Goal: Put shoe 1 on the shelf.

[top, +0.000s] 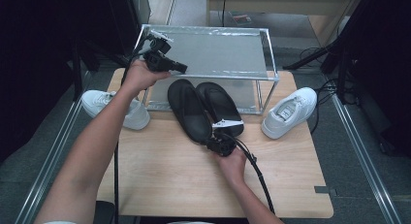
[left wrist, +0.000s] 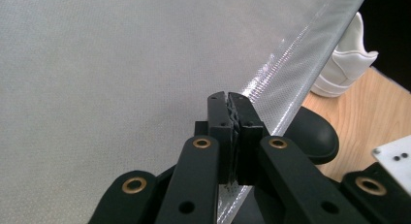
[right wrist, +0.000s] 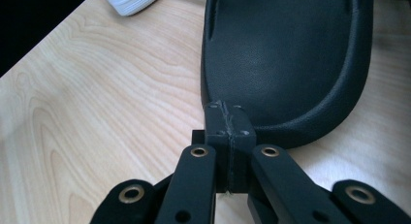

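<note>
Nearest the person, the right gripper [top: 222, 145] sits low on the wooden table [top: 165, 170], its jaws clenched flat against each other with nothing between them. In the right gripper view the tips meet just at the heel rim of a black slipper [right wrist: 286, 54]; whether they touch the rim I cannot tell.

The two black slippers lie side by side mid-table, toes under the rack's lower level, heels toward the person. The left slipper [top: 188, 109] is the one at the right gripper; its partner [top: 219, 104] lies just beside it.

Judgement: the step in hand looks like taking up a slipper to shelve it. Shut jaws cannot grip, so they need to part first, then straddle the raised heel wall, one pad inside and one outside. A bite on the rim should hold better than one on the flat footbed.

Materials: slippers are matte, moulded, probably foam or soft rubber, with a finely pebbled footbed and a thick rounded edge. Likely light, and may flex at the rim under squeeze. The table is pale wood grain, smooth.

Farther off, the left gripper [top: 160, 56] is held up at the rack's [top: 271, 64] near-left corner. Its jaws are also pressed shut; the left gripper view shows ribbed pads meeting over the shelf sheet [left wrist: 97, 64], a grey woven-looking fabric on a shiny metal frame.

A white sneaker [top: 289, 111] stands at the right of the rack, another [top: 135, 115] at the left.
</note>
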The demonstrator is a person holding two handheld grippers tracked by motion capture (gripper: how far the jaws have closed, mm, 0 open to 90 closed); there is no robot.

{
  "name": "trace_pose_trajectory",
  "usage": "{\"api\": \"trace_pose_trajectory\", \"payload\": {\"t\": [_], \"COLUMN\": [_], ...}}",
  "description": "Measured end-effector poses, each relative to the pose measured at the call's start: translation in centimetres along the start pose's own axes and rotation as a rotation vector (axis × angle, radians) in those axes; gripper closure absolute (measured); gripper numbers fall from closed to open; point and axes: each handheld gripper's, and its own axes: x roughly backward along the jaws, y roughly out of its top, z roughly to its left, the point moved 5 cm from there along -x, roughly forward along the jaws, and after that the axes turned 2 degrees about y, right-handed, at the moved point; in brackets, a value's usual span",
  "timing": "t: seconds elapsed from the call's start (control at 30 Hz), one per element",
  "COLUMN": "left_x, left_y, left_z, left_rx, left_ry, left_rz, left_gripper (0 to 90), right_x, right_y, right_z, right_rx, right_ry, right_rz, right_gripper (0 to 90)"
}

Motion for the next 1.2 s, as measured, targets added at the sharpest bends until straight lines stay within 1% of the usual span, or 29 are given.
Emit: {"api": "trace_pose_trajectory", "payload": {"t": [0.07,0.2,0.23,0.33,0.5,0.57,0.6,0.73,0.8,0.87,0.93,1.0,1.07,1.13,1.2], "left_x": [0.0,0.0,0.0,0.0,0.0,0.0,0.0,0.0,0.0,0.0,0.0,0.0,0.0,0.0,0.0], "left_y": [-0.1,0.0,0.0,0.0,0.0,0.1,0.1,0.1,0.1,0.0,0.0,0.0,0.0,0.0,0.0], "left_z": [0.0,0.0,0.0,0.0,-0.1,-0.1,-0.1,-0.1,-0.1,-0.1,0.0,0.0,0.0,0.0,0.0], "left_rx": [0.003,0.01,0.009,0.007,0.007,0.009,0.009,0.012,0.011,0.014,0.014,0.016,0.018,0.017,0.016], "left_ry": [-0.001,0.001,0.003,0.005,0.007,0.009,0.007,0.004,0.005,0.004,0.003,0.001,0.0,0.002,0.001], "left_rz": [-0.006,-0.002,0.001,0.005,0.005,0.004,0.006,0.005,0.005,0.003,0.002,0.002,0.001,0.001,0.0], "left_gripper": [89.6,89.6,89.6,89.6,89.6,89.6,89.6,89.6,89.6,89.6,89.6,89.6,89.6,89.6,89.6], "right_x": [-0.4,-1.3,-1.4,-2.0,-3.3,-3.8,-3.9,-4.6,-4.9,-5.4,-5.9,-6.4,-6.9,-7.7,-8.0], "right_y": [0.3,1.2,1.4,2.0,3.3,3.9,4.2,5.7,6.4,6.9,7.2,7.4,7.6,7.5,7.2], "right_z": [0.0,-0.2,-0.2,-0.5,-1.0,-1.1,-1.1,-0.9,-0.8,-0.7,-0.6,-0.6,-0.5,-0.1,0.2], "right_rx": [0.001,0.009,0.0,-0.008,-0.004,-0.014,-0.009,-0.017,-0.026,-0.025,-0.02,-0.036,-0.038,-0.032,-0.028], "right_ry": [-0.008,-0.019,-0.023,-0.026,-0.042,-0.047,-0.049,-0.047,-0.036,-0.042,-0.045,-0.037,-0.033,-0.027,-0.03], "right_rz": [-0.002,-0.001,-0.006,-0.007,-0.005,-0.018,-0.028,-0.055,-0.07,-0.05,-0.057,-0.053,-0.05,-0.036,-0.025], "right_gripper": [90.0,90.0,90.0,90.0,90.0,90.0,90.0,90.0,90.0,90.0,90.0,90.0,90.0,90.0,90.0]}}
